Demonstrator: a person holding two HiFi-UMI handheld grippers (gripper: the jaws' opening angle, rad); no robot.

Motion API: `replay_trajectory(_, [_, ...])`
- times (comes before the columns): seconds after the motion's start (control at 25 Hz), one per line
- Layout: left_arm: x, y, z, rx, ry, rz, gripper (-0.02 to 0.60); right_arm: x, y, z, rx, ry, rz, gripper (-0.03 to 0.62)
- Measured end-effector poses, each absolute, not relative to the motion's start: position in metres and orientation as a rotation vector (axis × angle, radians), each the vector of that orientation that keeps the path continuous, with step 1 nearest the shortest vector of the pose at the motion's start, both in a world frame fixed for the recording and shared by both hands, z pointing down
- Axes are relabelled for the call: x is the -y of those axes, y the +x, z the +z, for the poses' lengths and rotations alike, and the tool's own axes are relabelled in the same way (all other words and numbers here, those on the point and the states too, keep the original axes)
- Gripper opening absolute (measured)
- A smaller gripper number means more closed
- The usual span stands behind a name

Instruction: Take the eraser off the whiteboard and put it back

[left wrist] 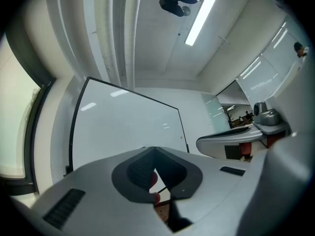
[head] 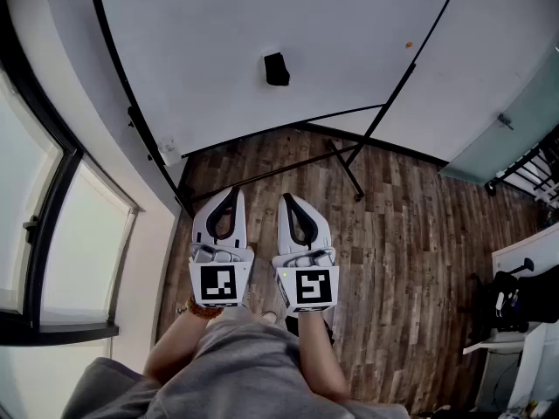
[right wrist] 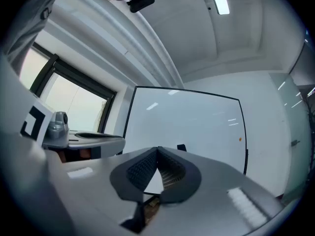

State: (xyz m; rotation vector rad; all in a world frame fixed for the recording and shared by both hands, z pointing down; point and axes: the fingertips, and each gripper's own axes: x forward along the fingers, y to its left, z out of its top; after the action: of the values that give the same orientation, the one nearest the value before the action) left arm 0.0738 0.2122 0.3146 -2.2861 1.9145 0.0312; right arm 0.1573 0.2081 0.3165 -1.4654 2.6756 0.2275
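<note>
The whiteboard (head: 262,24) stands ahead; the left gripper (head: 234,192) and right gripper (head: 287,199) wait side by side, jaws pinched together on nothing; the black eraser (head: 276,69) clings mid-board, well apart, more nearly in line with the right gripper.

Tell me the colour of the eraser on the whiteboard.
The eraser is black, clearest in the head view.
</note>
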Motion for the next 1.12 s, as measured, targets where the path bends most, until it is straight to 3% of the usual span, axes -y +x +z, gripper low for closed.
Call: replay_trajectory(1.12, [-0.122, 0.075, 0.335, -1.858, -2.411, 0.021, 0.006, -0.114, 0.149, 0.328, -2.697, -1.599, 0.189, 0.012])
